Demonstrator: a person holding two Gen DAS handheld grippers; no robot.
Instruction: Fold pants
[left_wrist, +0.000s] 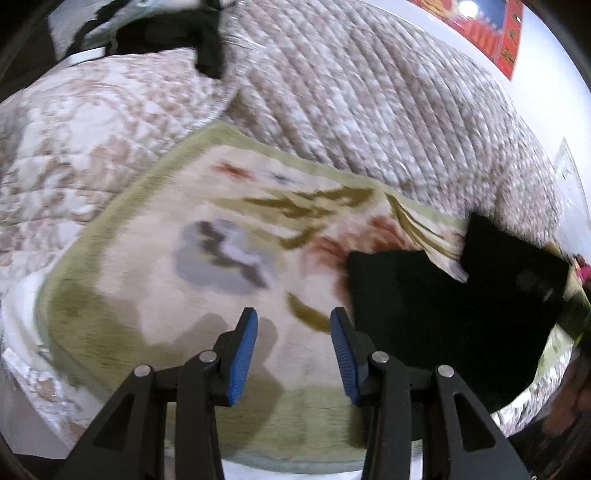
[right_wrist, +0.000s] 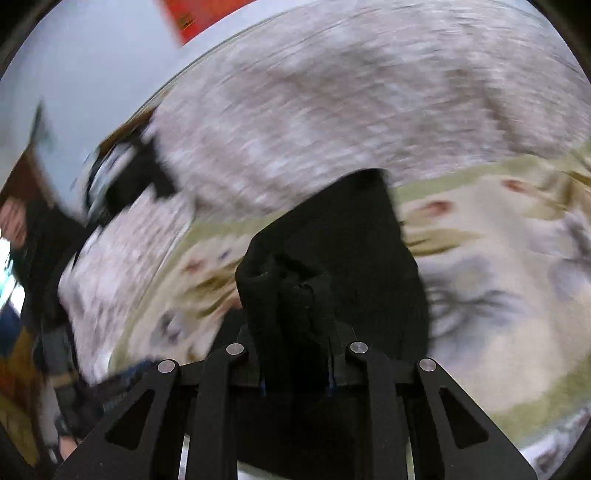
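The black pants lie folded over on a cream floral mat with a green border, at the right of the left wrist view. My left gripper is open and empty above the mat, just left of the pants. In the right wrist view my right gripper is shut on a bunched fold of the black pants, which hang forward over the floral mat. The cloth hides its fingertips. This view is motion-blurred.
A quilted beige bedspread surrounds the mat. Another dark garment lies at the far left on the bed. A white wall with a red hanging is behind. The bed's near edge runs below the mat.
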